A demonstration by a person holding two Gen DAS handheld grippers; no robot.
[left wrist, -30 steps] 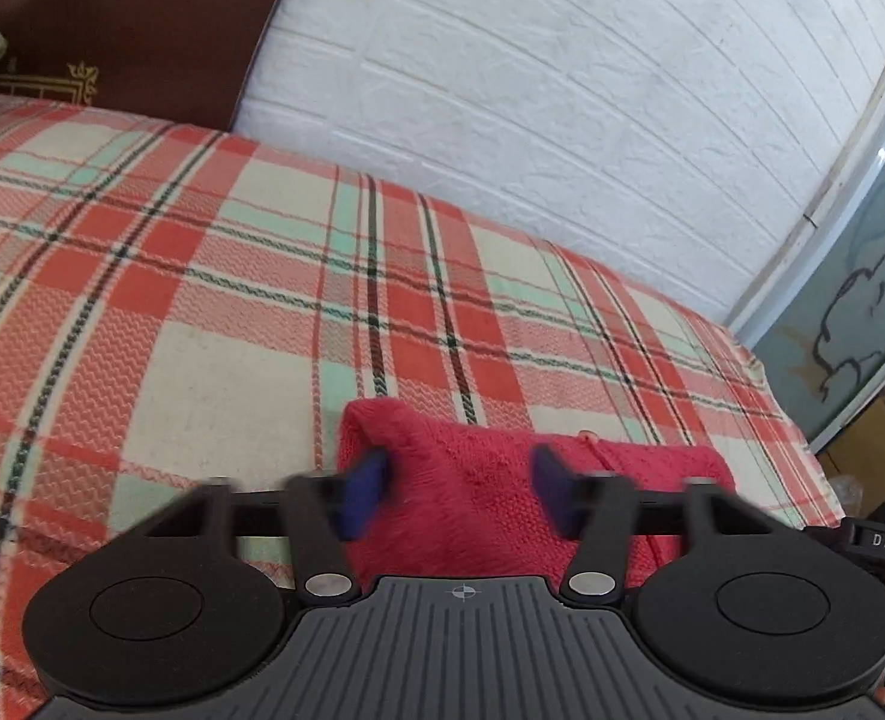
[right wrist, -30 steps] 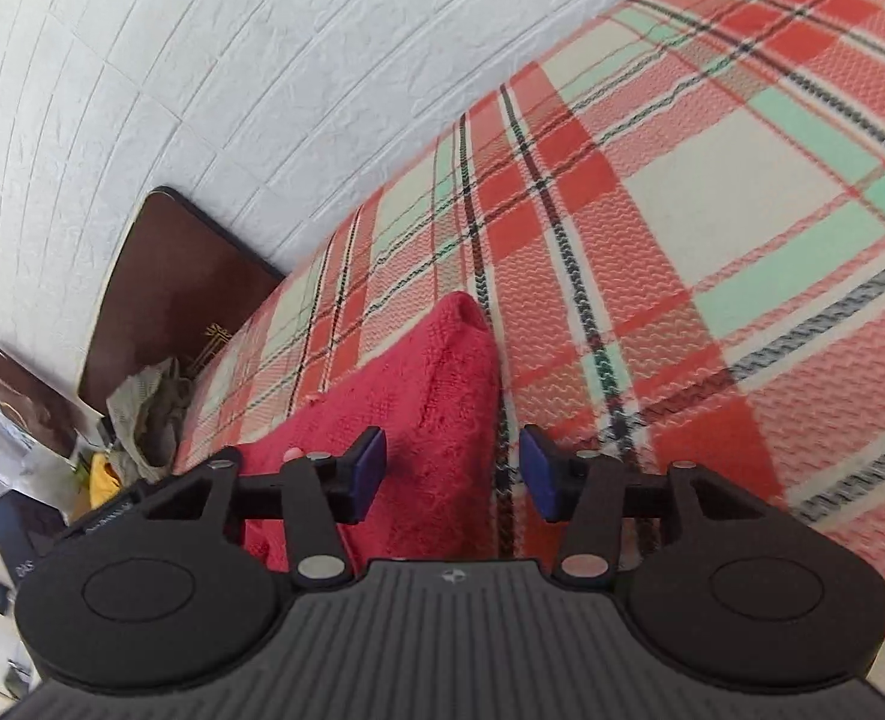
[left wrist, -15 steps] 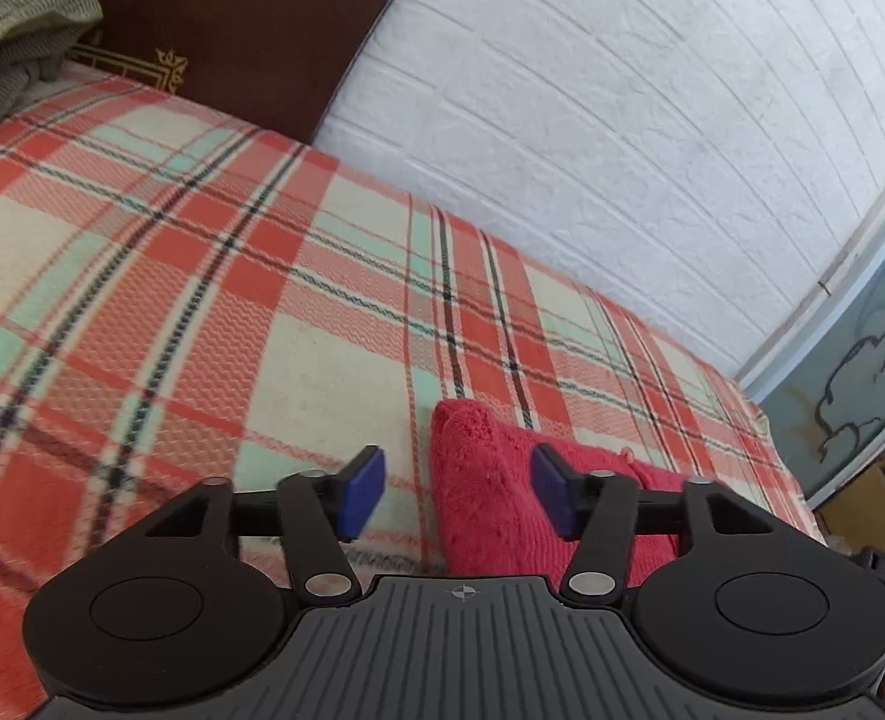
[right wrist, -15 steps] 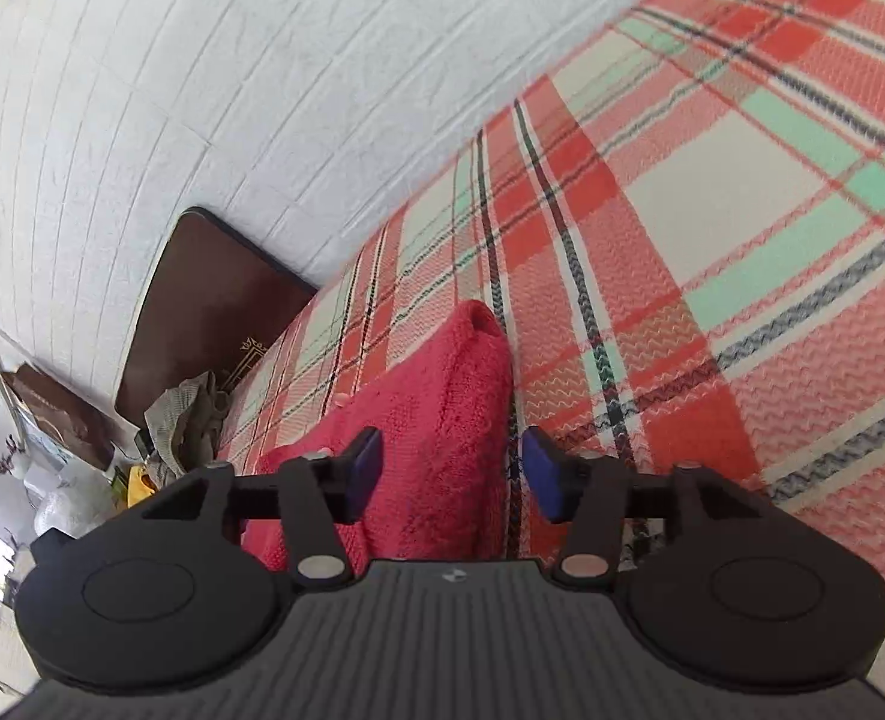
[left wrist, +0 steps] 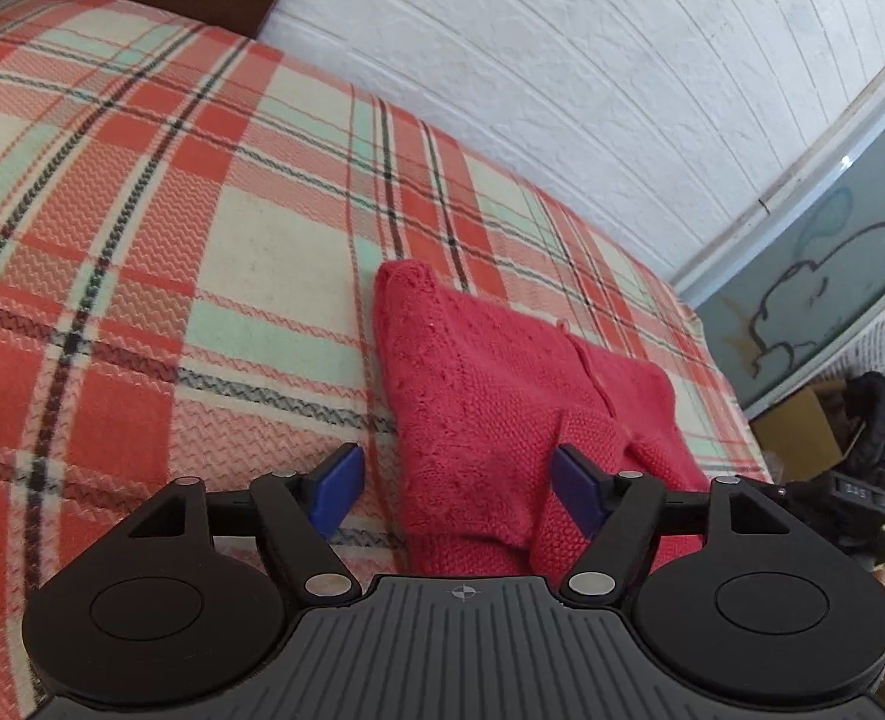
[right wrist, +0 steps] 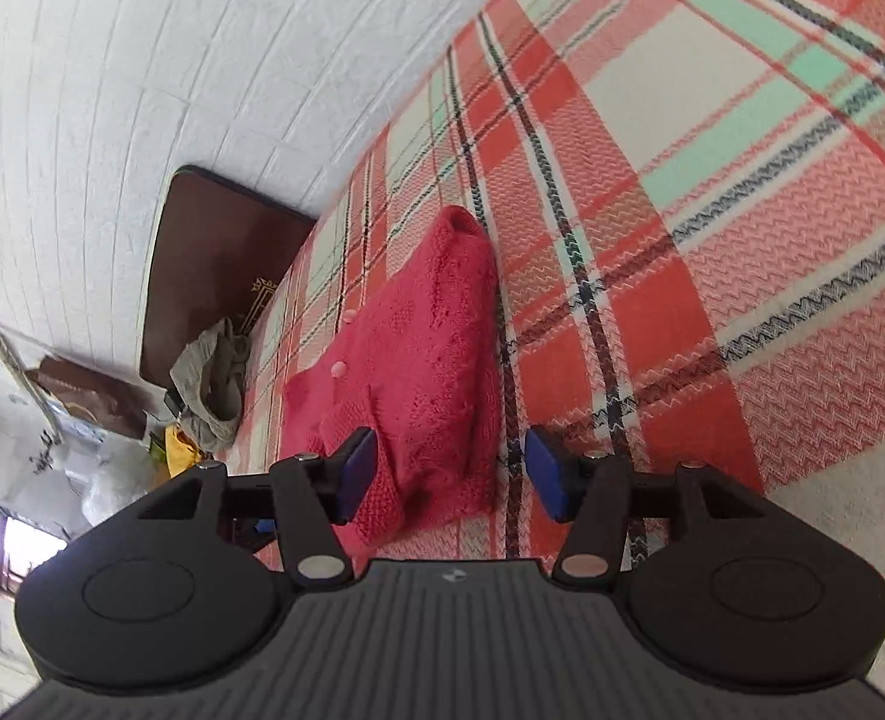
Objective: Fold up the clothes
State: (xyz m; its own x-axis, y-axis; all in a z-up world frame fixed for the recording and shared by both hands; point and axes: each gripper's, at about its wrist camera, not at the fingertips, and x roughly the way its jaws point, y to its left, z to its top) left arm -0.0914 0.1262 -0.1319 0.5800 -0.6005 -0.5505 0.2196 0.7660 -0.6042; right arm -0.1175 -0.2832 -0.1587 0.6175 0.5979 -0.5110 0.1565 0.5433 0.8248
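Since both jaws stand spread and hold nothing, the left hand-held gripper (left wrist: 453, 495) and right hand-held gripper (right wrist: 451, 473) straddle the near corners of the red knitted garment (left wrist: 490, 396). It lies folded on the plaid bed (left wrist: 142, 240), looking soft, light and floppy; pinch a doubled near edge. Its long axis runs away toward the white wall (left wrist: 592, 72).

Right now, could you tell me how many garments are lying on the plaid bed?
2: a red knitted garment folded in front of both open grippers, and a grey-green garment crumpled by the headboard. Others may be hidden.
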